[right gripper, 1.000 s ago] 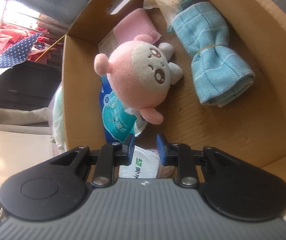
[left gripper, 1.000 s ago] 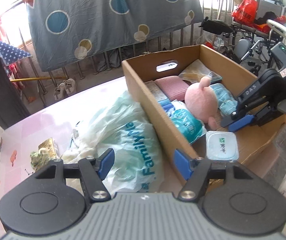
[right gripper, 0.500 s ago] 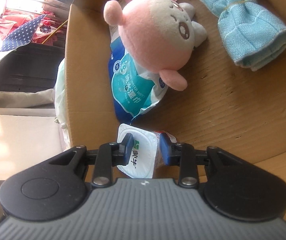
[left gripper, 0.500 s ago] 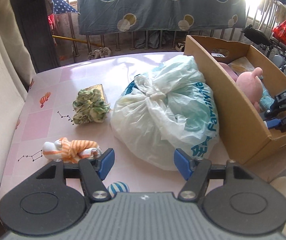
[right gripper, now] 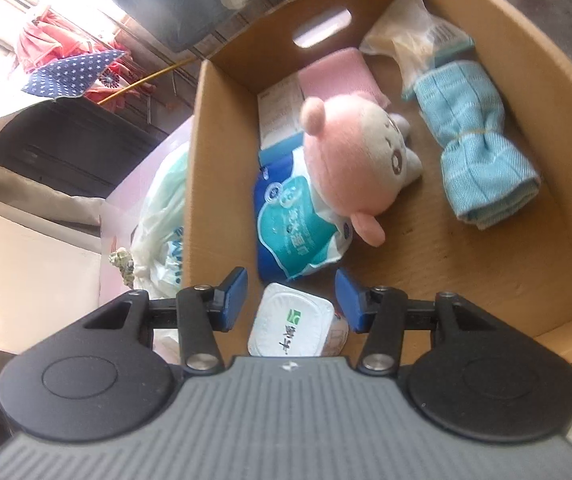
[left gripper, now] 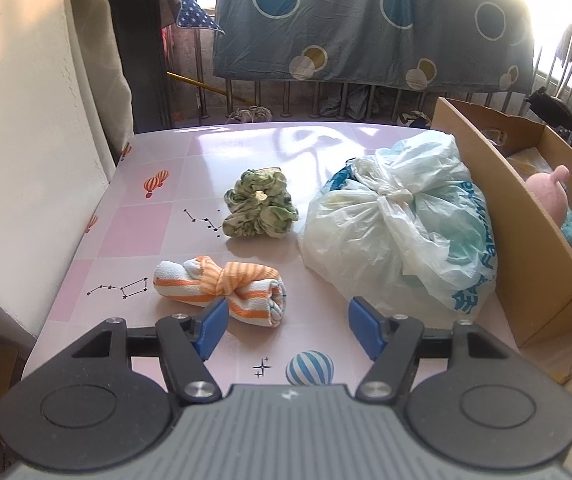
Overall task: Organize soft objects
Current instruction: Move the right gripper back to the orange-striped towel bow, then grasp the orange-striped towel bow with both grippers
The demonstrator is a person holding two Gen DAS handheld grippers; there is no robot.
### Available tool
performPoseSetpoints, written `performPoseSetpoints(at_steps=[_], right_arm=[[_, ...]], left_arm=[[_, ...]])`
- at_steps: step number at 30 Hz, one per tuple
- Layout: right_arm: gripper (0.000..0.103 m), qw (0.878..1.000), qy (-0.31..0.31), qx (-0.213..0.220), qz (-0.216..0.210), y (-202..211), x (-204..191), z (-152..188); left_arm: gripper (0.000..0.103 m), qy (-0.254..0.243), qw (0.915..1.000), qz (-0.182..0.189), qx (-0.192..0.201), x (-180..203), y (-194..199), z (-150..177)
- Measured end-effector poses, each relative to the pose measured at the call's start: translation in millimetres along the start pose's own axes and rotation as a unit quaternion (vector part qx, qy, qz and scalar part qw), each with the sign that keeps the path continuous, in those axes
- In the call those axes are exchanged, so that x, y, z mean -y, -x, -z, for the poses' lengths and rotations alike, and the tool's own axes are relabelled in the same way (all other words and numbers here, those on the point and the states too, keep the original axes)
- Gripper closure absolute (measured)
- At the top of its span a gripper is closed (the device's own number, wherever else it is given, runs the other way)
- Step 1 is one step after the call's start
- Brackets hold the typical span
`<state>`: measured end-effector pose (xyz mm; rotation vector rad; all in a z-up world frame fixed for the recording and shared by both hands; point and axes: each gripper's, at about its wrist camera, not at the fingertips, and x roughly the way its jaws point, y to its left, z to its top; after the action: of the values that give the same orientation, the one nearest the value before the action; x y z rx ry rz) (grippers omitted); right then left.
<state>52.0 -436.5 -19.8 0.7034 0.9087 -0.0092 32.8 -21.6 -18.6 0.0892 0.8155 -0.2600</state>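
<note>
In the left wrist view my left gripper [left gripper: 288, 325] hangs open above the pink table [left gripper: 214, 168], with an orange-striped rolled cloth [left gripper: 222, 285] just past its left finger. Behind the cloth lie a green crumpled cloth [left gripper: 260, 204] and a tied white plastic bag [left gripper: 399, 226]. In the right wrist view my right gripper [right gripper: 290, 297] is over the near corner of the cardboard box [right gripper: 557, 92], its jaws opening. A white tissue pack [right gripper: 291, 330] lies below and between them, free of the pads. A pink plush toy [right gripper: 355, 168], a blue wipes packet [right gripper: 295, 226] and a rolled blue towel [right gripper: 481, 148] lie in the box.
The box [left gripper: 525, 240] stands at the table's right edge, against the bag. A wall [left gripper: 18, 120] borders the table on the left. A dotted grey sheet [left gripper: 365, 20] hangs on railings behind. A pink cloth [right gripper: 339, 70] and a clear packet [right gripper: 413, 28] lie at the box's far end.
My left gripper swung left from the box to the table, bringing the striped and green cloths into view. My right gripper let go of the white tissue pack, widened and rose.
</note>
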Motion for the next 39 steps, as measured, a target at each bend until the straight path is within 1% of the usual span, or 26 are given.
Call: performPoseSetpoints(at_steps=[1,3,5,8,11,15,18,22,25,29,32,36,37,39], right_arm=[[0.054,1.000,0.012,0.007,-0.015,5,-9,0],[0.052,0.999,0.026,0.007,-0.047,8,-29,3],[0.050,0.995,0.043,-0.004,-0.087,4,-53,10],[0.049,0.988,0.065,-0.037,-0.137,-15,-90,22],[0.049,0.981,0.080,-0.069,-0.166,-42,-121,32],[0.049,0.973,0.097,-0.101,-0.183,-76,-162,41],[0.049,0.970,0.110,-0.112,-0.185,-98,-187,38],[0.049,0.970,0.122,-0.117,-0.172,-124,-218,25],[0.049,0.971,0.131,-0.123,-0.156,-147,-237,12],[0.049,0.969,0.154,-0.135,-0.139,-179,-261,7],[0.049,0.969,0.162,-0.138,-0.129,-199,-271,8],[0.049,0.974,0.175,-0.116,-0.091,-221,-279,1],[0.049,0.974,0.171,-0.118,-0.089,-226,-279,-1],[0.049,0.970,0.166,-0.141,-0.109,-235,-281,3]], left_arm=[[0.035,0.002,1.0000,-0.003,0.003,-3,0,1],[0.035,0.007,0.9999,-0.006,0.006,-9,1,5],[0.035,0.014,0.9999,-0.005,0.005,-16,0,9],[0.036,0.020,0.9998,-0.007,0.000,-24,-1,16],[0.037,0.033,0.9994,-0.012,-0.003,-35,-4,19],[0.038,0.069,0.9976,-0.007,-0.003,-55,-7,16],[0.039,0.114,0.9933,0.016,-0.012,-73,-14,10],[0.039,0.172,0.9833,0.050,-0.034,-94,-33,-1],[0.039,0.207,0.9752,0.060,-0.049,-105,-48,-11],[0.039,0.228,0.9703,0.053,-0.061,-111,-68,-20],[0.039,0.234,0.9676,0.047,-0.081,-112,-85,-21],[0.039,0.244,0.9632,0.050,-0.101,-112,-102,-18],[0.040,0.245,0.9625,0.050,-0.105,-112,-105,-18],[0.040,0.244,0.9623,0.049,-0.109,-111,-111,-16]])
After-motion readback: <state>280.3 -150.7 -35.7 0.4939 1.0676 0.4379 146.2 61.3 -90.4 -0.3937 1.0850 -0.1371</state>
